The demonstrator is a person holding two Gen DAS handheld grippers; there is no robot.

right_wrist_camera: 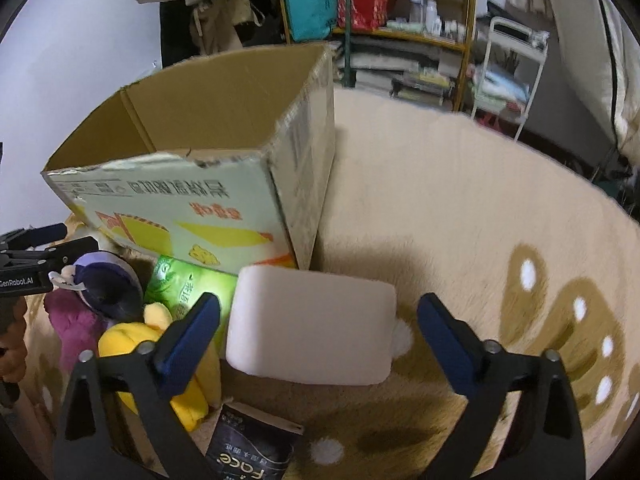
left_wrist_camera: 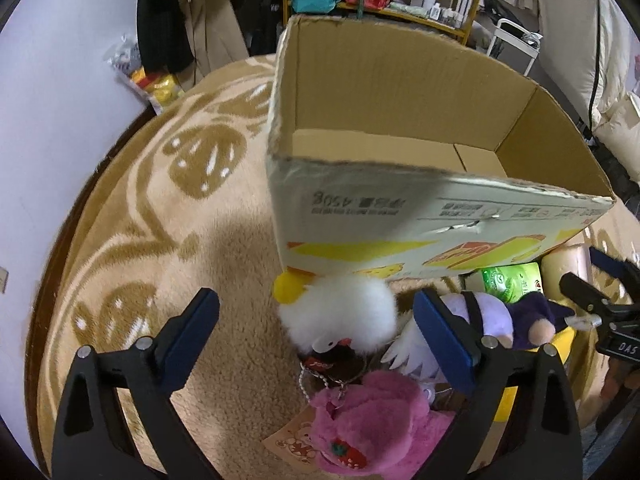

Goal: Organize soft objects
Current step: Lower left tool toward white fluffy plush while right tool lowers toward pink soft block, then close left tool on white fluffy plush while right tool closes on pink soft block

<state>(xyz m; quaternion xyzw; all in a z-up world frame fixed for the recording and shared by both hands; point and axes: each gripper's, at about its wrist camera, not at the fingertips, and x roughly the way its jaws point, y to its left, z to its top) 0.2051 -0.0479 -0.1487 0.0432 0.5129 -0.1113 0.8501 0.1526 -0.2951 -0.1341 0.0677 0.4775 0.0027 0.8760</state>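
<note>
An open, empty cardboard box (left_wrist_camera: 400,120) (right_wrist_camera: 192,120) stands on the beige rug. In front of it lies a heap of soft toys. In the left wrist view a white fluffy toy with a yellow beak (left_wrist_camera: 340,312) sits between the wide-apart fingers of my left gripper (left_wrist_camera: 316,328), untouched; a pink plush (left_wrist_camera: 368,424) lies nearer, a purple doll (left_wrist_camera: 516,320) to the right. In the right wrist view a pale pink pillow (right_wrist_camera: 312,328) lies between the fingers of my right gripper (right_wrist_camera: 320,328), which stands open above it. A yellow plush (right_wrist_camera: 132,344) is at its left finger.
A green packet (right_wrist_camera: 188,288) (left_wrist_camera: 512,280) leans against the box front. A dark tissue pack (right_wrist_camera: 252,448) lies near the right gripper. Shelves (right_wrist_camera: 400,20) with bottles and bags, hanging coats (left_wrist_camera: 192,20) and a white rack (right_wrist_camera: 508,76) stand behind the rug (right_wrist_camera: 480,220).
</note>
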